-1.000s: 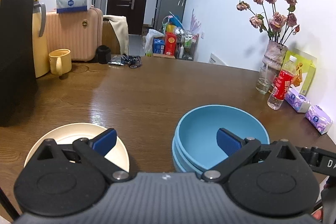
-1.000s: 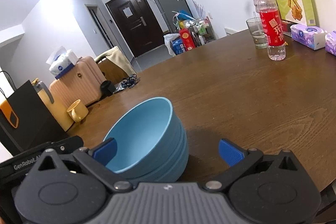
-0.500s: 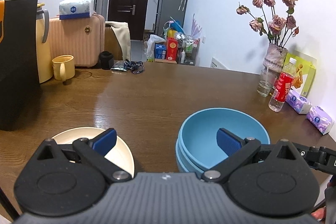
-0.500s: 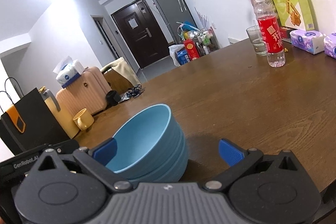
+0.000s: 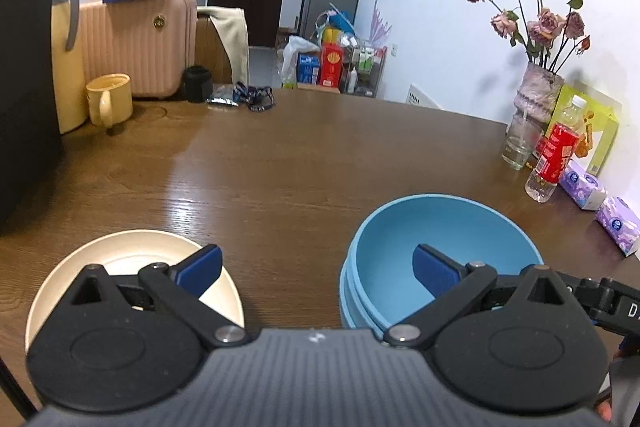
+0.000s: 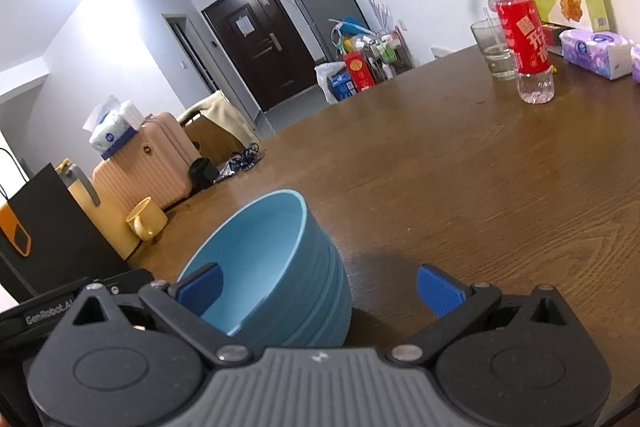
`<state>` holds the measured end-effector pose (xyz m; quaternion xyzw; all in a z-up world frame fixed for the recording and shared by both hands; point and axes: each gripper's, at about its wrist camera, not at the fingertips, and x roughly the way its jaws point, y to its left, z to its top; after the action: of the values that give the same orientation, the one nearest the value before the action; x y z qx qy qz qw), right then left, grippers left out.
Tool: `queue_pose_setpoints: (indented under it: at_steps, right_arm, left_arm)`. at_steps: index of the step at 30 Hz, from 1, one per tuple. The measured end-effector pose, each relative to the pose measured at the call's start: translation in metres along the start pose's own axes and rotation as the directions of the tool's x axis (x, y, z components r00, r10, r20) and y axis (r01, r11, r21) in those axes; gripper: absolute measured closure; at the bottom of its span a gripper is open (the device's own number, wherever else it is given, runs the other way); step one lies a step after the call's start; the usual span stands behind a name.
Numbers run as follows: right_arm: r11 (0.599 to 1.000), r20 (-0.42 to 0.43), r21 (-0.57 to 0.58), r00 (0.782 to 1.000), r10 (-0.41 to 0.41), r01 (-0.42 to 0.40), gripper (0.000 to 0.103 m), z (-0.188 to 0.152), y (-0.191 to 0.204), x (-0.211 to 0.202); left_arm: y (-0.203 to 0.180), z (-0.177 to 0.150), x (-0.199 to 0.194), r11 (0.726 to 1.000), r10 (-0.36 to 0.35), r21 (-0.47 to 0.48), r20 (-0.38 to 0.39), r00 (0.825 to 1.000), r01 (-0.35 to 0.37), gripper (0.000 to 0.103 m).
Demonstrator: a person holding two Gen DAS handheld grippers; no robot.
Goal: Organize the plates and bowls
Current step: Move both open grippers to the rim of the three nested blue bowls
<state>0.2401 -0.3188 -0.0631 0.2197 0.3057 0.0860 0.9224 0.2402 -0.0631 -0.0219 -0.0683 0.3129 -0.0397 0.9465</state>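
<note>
A stack of blue bowls point(image 5: 400, 251) stands on the brown table point(image 5: 304, 163) near its front edge, with a cream plate point(image 5: 132, 251) to its left. My left gripper point(image 5: 316, 267) hangs open above the gap between the two, one fingertip over the plate and the other over the bowls. In the right wrist view the blue bowls point(image 6: 276, 247) fill the lower middle. My right gripper point(image 6: 320, 289) is open, with the bowls' near right wall between its jaws and nothing gripped. The left gripper's black body point(image 6: 60, 307) shows at the left edge.
A black paper bag point(image 5: 24, 87), a yellow jug point(image 5: 68, 55) and a yellow mug point(image 5: 110, 99) stand at the far left. At the right are a vase of dried roses point(image 5: 538, 95), a glass point(image 5: 518, 147), a red-labelled bottle point(image 5: 554, 155) and tissue packs point(image 5: 600, 203).
Both cameras have shifted and tilted a little, and the right gripper sits lower and closer to the bowls. Bowls and plate stay in place. Both grippers remain open.
</note>
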Motion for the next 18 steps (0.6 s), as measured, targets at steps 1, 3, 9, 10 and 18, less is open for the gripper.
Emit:
queue_pose_setpoints:
  at_steps: [1, 3, 9, 10, 18]
  right_arm:
    - [1.0, -0.004, 0.0, 1.0, 0.001, -0.001, 0.0, 0.001, 0.0, 0.003]
    - [1.0, -0.012, -0.001, 1.0, -0.001, 0.001, 0.0, 0.002, 0.001, 0.01]
    - [1.0, -0.036, 0.01, 0.999, -0.005, 0.005, 0.0, 0.002, 0.002, 0.025]
    - [1.0, -0.04, 0.013, 0.999, -0.007, 0.007, 0.0, 0.002, 0.002, 0.027]
    - [0.999, -0.077, 0.043, 0.997, 0.004, -0.001, 0.003, 0.003, 0.003, 0.045]
  left_arm:
    - [0.0, 0.0, 0.004, 1.0, -0.002, -0.002, -0.006, 1.0, 0.002, 0.0]
    - [0.0, 0.001, 0.011, 1.0, -0.007, -0.003, -0.02, 1.0, 0.007, 0.0]
    - [-0.002, 0.001, 0.033, 1.0, -0.017, -0.013, -0.08, 0.997, 0.016, 0.0]
    - [-0.002, 0.001, 0.037, 1.0, -0.018, -0.013, -0.09, 0.996, 0.017, 0.0]
    - [-0.001, -0.002, 0.065, 0.994, -0.095, -0.073, -0.2, 0.975, 0.082, 0.0]
